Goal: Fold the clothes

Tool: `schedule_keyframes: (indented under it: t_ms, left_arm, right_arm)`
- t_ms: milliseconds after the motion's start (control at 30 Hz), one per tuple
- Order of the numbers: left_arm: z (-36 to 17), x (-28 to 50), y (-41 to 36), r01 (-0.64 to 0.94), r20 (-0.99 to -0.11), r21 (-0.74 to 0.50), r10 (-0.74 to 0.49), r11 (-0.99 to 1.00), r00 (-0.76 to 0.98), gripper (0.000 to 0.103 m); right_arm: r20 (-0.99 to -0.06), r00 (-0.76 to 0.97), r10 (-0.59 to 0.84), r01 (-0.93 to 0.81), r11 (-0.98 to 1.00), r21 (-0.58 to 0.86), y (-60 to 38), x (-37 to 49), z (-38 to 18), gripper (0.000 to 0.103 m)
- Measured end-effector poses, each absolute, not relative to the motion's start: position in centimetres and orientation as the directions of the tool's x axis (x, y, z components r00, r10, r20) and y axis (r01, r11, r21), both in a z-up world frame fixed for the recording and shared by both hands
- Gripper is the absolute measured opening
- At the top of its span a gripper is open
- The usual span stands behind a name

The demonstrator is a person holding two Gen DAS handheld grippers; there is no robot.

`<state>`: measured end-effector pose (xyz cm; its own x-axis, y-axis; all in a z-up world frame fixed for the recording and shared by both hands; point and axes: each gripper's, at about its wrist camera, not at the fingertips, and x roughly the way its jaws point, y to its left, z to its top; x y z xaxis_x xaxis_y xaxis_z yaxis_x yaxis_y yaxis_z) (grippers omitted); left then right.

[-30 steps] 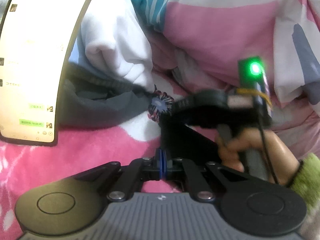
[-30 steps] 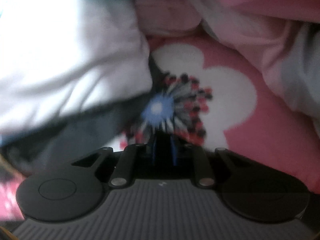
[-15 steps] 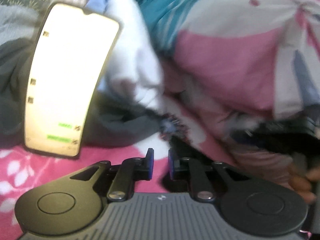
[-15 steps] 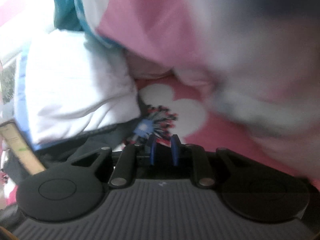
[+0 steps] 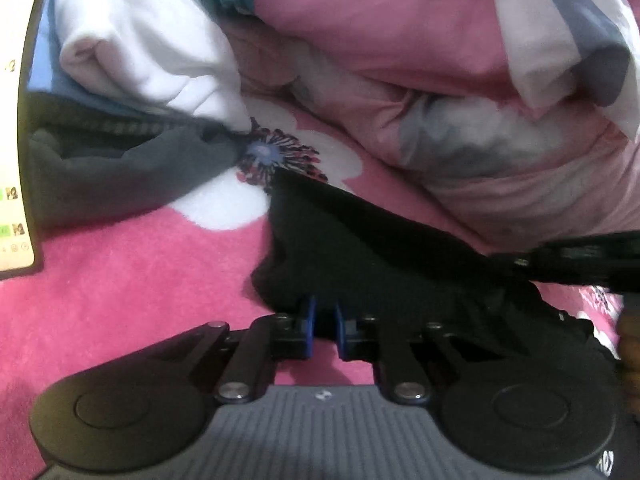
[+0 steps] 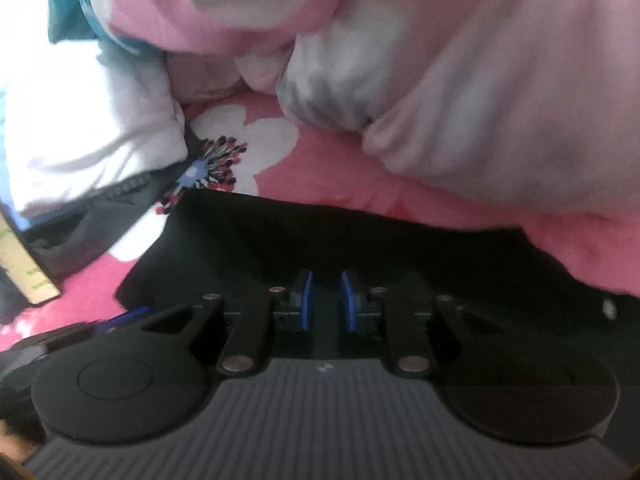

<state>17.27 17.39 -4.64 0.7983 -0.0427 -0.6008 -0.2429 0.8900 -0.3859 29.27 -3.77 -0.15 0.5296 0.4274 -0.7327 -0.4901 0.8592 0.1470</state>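
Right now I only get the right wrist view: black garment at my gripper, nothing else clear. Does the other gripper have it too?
Observer: Yes. The left gripper has just been closing, and the black garment has its near edge between the pads.
Operator: Slack between the two?
Observer: No. In the left wrist view, its top edge runs in a straight, taut line to the right gripper.
Operator: Anything close to my gripper?
Observer: A hand shows just below it, at the right edge of that view.
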Motion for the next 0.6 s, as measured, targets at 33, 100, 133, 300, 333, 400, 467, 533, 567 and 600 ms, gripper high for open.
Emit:
schedule_keyframes:
  t_ms: [33, 100, 133, 300, 333, 400, 467, 533, 567, 600]
  left_arm:
    - [-4.7, 17.2, 17.4, -0.247, -0.602, -0.384, -0.039, 0.89, 0.798, 0.011]
    - [-4.8, 17.0, 17.4, -0.252, -0.602, -0.376, -0.028, 0.892, 0.798, 0.01]
    - [-4.9, 16.9, 17.3, -0.255, -0.602, -0.37, -0.022, 0.893, 0.798, 0.01]
    - [-4.2, 15.0, 17.6, -0.295, -0.59, -0.359, 0.03, 0.885, 0.807, 0.01]
    - [-4.0, 14.7, 17.7, -0.303, -0.587, -0.361, 0.037, 0.882, 0.808, 0.01]
    - [-3.9, 14.5, 18.0, -0.318, -0.585, -0.371, 0.046, 0.873, 0.81, 0.011]
    - [-3.7, 14.3, 18.3, -0.328, -0.581, -0.38, 0.053, 0.865, 0.812, 0.014]
    - [-3.6, 14.3, 18.6, -0.338, -0.589, -0.387, 0.052, 0.858, 0.807, 0.016]
    - [-3.7, 14.3, 18.7, -0.342, -0.595, -0.391, 0.048, 0.854, 0.802, 0.016]
    - [-3.9, 14.4, 18.9, -0.345, -0.599, -0.397, 0.044, 0.851, 0.799, 0.016]
  right_arm:
    - [-0.735, 0.537, 0.413, -0.492, 0.862, 0.125, -3.0, 30.2, -0.8, 0.015]
    - [-0.752, 0.552, 0.36, -0.45, 0.888, 0.094, -2.1, 32.6, -2.3, 0.013]
    - [-0.756, 0.566, 0.328, -0.414, 0.906, 0.083, -2.1, 33.9, -3.0, 0.01]
    - [-0.703, 0.68, 0.208, -0.229, 0.971, 0.066, -3.4, 37.3, -3.1, 0.011]
    - [-0.698, 0.68, 0.226, -0.246, 0.966, 0.074, -3.3, 36.7, -2.8, 0.011]
    - [-0.687, 0.668, 0.286, -0.306, 0.947, 0.097, -3.0, 34.5, -1.8, 0.011]
    - [-0.674, 0.643, 0.364, -0.394, 0.912, 0.117, -2.0, 31.5, -0.7, 0.011]
    - [-0.685, 0.573, 0.449, -0.498, 0.855, 0.145, -0.2, 29.6, -0.3, 0.011]
    - [-0.698, 0.532, 0.479, -0.54, 0.827, 0.156, 0.9, 29.1, -0.4, 0.011]
    - [-0.719, 0.498, 0.485, -0.563, 0.811, 0.157, 2.2, 29.3, -0.9, 0.011]
